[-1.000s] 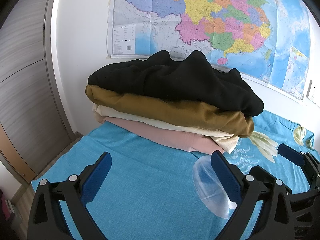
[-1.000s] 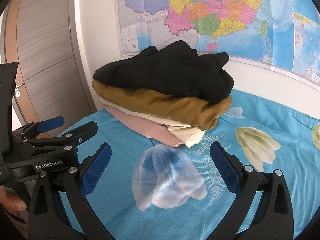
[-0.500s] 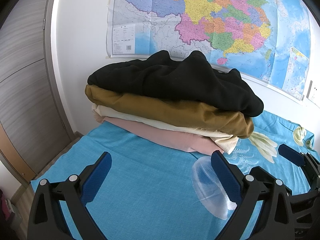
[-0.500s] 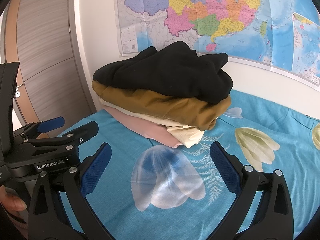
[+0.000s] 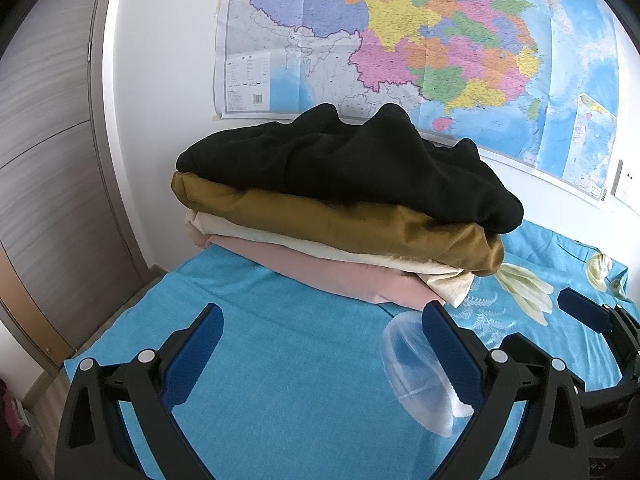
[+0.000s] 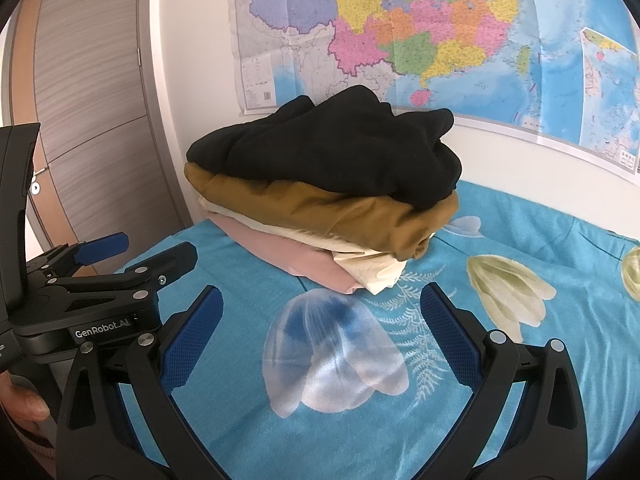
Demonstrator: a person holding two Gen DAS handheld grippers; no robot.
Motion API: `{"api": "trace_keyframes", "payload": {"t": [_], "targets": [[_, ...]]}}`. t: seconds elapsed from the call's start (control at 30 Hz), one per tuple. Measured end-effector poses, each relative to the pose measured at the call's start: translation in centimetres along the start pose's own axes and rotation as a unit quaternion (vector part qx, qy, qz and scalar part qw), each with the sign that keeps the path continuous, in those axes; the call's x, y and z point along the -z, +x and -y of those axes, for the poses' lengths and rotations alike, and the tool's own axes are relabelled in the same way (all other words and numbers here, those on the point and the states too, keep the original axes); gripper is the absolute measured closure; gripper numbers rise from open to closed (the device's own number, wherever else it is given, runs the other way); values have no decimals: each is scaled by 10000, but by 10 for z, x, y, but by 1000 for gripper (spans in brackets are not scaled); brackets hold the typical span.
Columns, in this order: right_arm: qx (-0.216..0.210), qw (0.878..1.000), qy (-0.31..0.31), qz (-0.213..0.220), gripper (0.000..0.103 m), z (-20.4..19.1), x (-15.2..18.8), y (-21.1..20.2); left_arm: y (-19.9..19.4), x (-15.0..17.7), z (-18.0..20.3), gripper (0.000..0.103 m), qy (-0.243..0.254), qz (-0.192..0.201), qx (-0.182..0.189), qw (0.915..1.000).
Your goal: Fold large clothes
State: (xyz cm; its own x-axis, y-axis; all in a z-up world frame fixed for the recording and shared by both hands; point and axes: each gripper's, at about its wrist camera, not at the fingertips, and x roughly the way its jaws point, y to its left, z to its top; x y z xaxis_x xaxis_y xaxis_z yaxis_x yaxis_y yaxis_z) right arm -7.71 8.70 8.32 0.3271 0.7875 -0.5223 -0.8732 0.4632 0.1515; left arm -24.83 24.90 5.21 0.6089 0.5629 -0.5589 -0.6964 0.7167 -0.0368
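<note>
Left tongs [image 5: 320, 332] hovering over bare blue bedsheet [image 5: 280, 360], jaws spread wide, gripping nothing. Right tongs [image 6: 322, 314] likewise hanging above the sheet, jaws fully apart, empty, framing a pale printed flower [image 6: 336, 352]. Stack of folded clothes [image 5: 344, 208] sitting at the far end of the bed against the white wall [image 5: 168, 80], well apart from both tongs. Black garment [image 5: 352, 168] lying on top, rumpled into two peaks; mustard-brown garment [image 5: 340, 224] directly beneath it; cream garment [image 5: 444, 280] under that, its folded corner poking out on the right; pink garment [image 5: 344, 276] at the bottom, resting on the sheet. Same order showing in the right wrist view: black [image 6: 332, 152], brown [image 6: 320, 212], cream [image 6: 372, 268], pink [image 6: 280, 252]. Large coloured map [image 5: 420, 48] hanging on the wall behind the stack, its lower edge partly hidden by the black garment. Wood-grain door [image 6: 92, 100] standing left of the bed. Left tongs' body appearing at the left edge of the right wrist view, side by side with the right tongs, with part of a hand [image 6: 24, 404] gripping its handle. One blue pad of the right tongs showing at the right edge of the left wrist view.
</note>
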Motion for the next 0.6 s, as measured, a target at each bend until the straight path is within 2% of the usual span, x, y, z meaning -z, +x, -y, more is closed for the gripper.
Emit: {"api": "trace_keyframes", "payload": {"t": [0.17, 0.3, 0.47, 0.6], "targets": [[17, 10000, 10, 27, 6, 2, 2, -5, -4, 2, 3, 6, 49, 102, 68, 9999], [54, 9999, 90, 52, 6, 10, 5, -13, -5, 4, 10, 6, 18, 151, 274, 9995], [319, 9992, 223, 2, 6, 31, 17, -27, 0, 12, 37, 6, 129, -80, 791, 9968], [690, 9959, 563, -136, 6, 60, 36, -44, 5, 22, 78, 6, 503, -360, 1189, 9910]]}}
